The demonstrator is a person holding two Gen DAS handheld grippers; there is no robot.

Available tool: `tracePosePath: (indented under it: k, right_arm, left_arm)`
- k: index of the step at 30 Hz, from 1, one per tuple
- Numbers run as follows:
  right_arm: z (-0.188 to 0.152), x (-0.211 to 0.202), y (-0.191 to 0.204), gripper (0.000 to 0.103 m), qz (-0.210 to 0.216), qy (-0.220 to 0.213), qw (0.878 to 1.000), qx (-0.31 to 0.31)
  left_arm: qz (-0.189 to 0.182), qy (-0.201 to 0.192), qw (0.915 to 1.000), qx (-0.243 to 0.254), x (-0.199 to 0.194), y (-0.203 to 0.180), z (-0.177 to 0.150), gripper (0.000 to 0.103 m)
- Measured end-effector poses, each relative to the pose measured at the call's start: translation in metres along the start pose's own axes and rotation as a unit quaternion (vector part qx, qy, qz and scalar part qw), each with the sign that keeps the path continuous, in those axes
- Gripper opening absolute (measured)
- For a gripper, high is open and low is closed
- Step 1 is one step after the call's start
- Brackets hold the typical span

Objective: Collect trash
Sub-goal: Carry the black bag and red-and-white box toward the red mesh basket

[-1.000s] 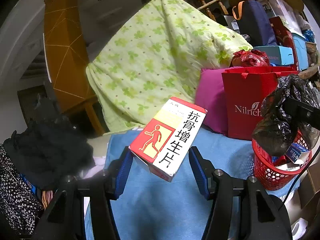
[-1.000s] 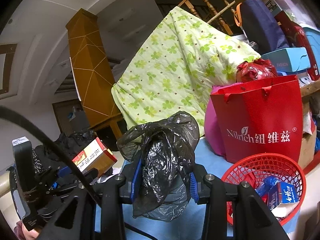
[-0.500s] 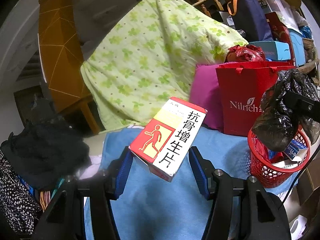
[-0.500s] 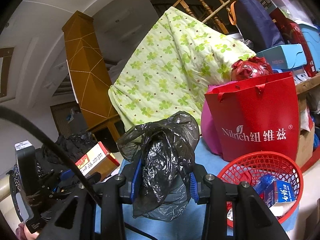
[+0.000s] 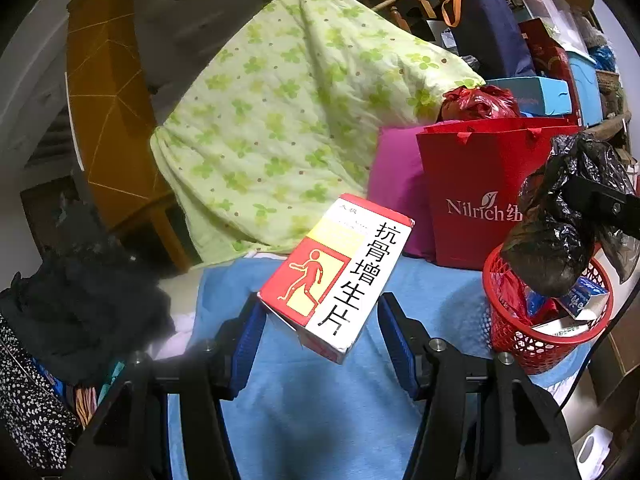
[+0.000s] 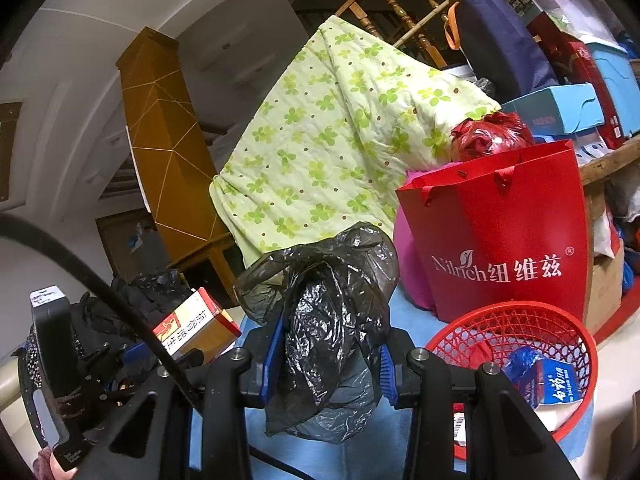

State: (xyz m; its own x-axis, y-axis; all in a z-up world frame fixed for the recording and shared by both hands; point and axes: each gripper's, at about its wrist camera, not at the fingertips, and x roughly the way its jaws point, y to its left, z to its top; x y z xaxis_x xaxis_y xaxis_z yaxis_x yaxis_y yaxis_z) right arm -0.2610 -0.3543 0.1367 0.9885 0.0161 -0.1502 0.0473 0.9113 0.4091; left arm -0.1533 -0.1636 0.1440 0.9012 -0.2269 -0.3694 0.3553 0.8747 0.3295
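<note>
While clamped in the left tool [image 5: 320,320], medicine box [image 5: 338,276] tilted, long axis up-right; right tool [image 6: 328,354] clenched on black bag [image 6: 324,320].

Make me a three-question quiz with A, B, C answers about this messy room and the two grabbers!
1. Where is the red basket?
A. in front of the red paper bag
B. on top of the green blanket
C. hanging from the stair rail

2. What colour is the plastic bag in the right gripper?
A. white
B. black
C. yellow

3. What is the left gripper doing?
A. hanging empty
B. pinching the blanket
C. holding a box

Answers: 1 A, the basket sits just before the paper bag on the blue cloth. 2 B, it is crinkly black. 3 C, the red and white box sits between its fingers.
</note>
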Motion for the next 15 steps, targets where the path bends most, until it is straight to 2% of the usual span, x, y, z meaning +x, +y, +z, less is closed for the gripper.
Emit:
tracePosePath:
  k: [15]
  right_arm:
    - [0.003,-0.006,-0.014,0.043,-0.006,-0.002,1.0,0.012]
  left_arm:
    - [-0.014,0.007,0.9998,0.012,0.003,-0.016,-0.003,0.06]
